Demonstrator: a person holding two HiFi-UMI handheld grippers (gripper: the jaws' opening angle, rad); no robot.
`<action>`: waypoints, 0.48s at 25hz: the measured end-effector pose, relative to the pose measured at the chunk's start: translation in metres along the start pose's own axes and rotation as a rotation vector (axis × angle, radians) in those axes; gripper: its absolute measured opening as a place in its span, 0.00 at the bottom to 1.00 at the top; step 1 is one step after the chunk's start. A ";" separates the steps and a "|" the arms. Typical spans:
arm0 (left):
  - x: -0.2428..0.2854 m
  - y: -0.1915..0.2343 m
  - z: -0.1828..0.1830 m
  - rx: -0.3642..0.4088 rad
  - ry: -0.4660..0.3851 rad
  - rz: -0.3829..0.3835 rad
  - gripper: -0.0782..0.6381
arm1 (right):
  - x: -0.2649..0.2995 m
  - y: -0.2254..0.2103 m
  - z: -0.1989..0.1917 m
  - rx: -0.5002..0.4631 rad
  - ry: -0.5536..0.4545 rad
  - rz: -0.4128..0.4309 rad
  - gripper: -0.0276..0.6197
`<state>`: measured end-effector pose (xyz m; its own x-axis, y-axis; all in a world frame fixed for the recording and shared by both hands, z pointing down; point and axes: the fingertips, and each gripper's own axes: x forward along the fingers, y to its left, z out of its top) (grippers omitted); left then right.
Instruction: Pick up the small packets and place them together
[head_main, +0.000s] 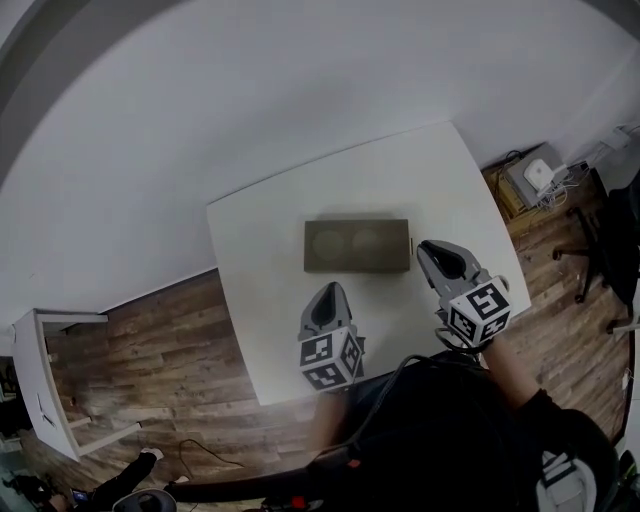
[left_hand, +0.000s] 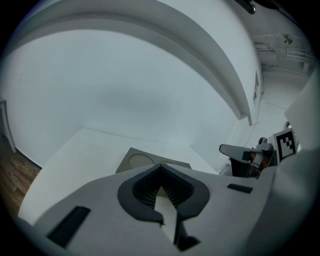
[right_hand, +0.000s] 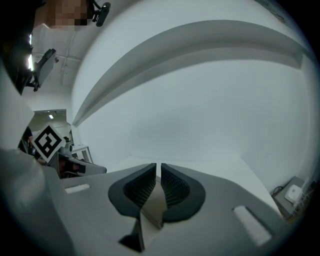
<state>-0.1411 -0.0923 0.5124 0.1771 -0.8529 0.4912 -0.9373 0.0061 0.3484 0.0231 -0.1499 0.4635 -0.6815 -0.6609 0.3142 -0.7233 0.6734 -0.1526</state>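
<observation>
A flat grey-brown box with two round recesses in its top lies on the white table. I see no small packets in any view. My left gripper hovers just in front of the box, with its jaws shut and nothing in them. In the left gripper view its tips meet, and the box lies just beyond them. My right gripper hangs at the box's right end. Its pads stand almost together with nothing gripped.
The table's front edge is close under both grippers. A white shelf unit stands on the wooden floor at left. At right are a black office chair and a crate holding a white device.
</observation>
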 end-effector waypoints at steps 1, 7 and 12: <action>0.003 0.000 -0.001 0.001 0.003 0.011 0.11 | 0.001 -0.005 -0.002 -0.016 0.010 0.020 0.05; 0.017 -0.003 -0.011 0.007 0.056 0.049 0.11 | 0.015 -0.035 -0.019 -0.140 0.125 0.155 0.07; 0.025 -0.002 -0.031 -0.017 0.101 0.074 0.11 | 0.030 -0.053 -0.059 -0.240 0.295 0.282 0.17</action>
<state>-0.1259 -0.0978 0.5488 0.1372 -0.7930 0.5936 -0.9440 0.0769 0.3209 0.0473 -0.1857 0.5358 -0.7621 -0.3427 0.5494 -0.4453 0.8933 -0.0604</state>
